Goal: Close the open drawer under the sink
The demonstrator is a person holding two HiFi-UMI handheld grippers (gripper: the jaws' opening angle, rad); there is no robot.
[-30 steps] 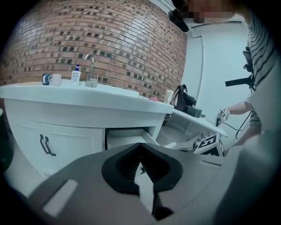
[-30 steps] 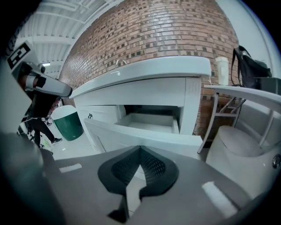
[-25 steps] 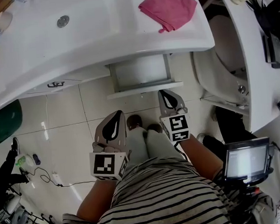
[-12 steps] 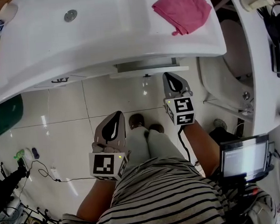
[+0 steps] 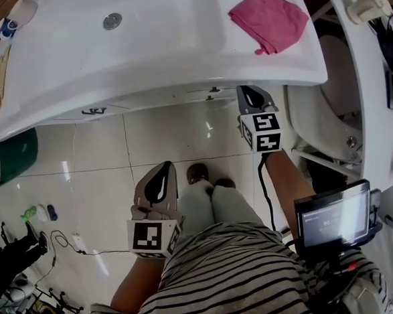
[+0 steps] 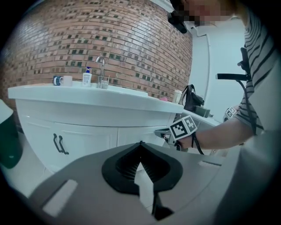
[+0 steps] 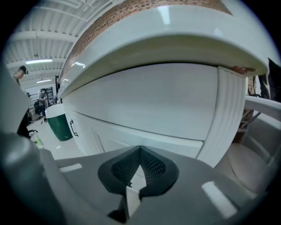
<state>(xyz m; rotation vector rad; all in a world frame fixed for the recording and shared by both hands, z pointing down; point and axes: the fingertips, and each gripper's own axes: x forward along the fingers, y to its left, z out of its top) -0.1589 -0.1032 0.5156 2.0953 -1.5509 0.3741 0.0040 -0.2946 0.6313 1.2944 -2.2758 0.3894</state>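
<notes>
Bathroom mock-up: white sink vanity (image 5: 142, 56), faucet (image 6: 101, 66), brick wall (image 6: 118, 39), tiled floor (image 5: 97, 173).

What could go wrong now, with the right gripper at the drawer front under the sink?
1. The right gripper, jaws shut, faces the smooth drawer front with only its narrow tip; a push may skid toward the ribbed corner post.
2. The counter rim hides the drawer from the head view, so it might be left slightly ajar unnoticed.

I count two grippers on my feed, the left gripper (image 5: 163, 172) and the right gripper (image 5: 248, 92). There is one sink (image 5: 141, 36), one pink cloth (image 5: 269, 19), one green bin (image 5: 12, 156), one small screen (image 5: 333, 222), one tap (image 6: 101, 66), one mug (image 6: 66, 80) and one bottle (image 6: 87, 78).
</notes>
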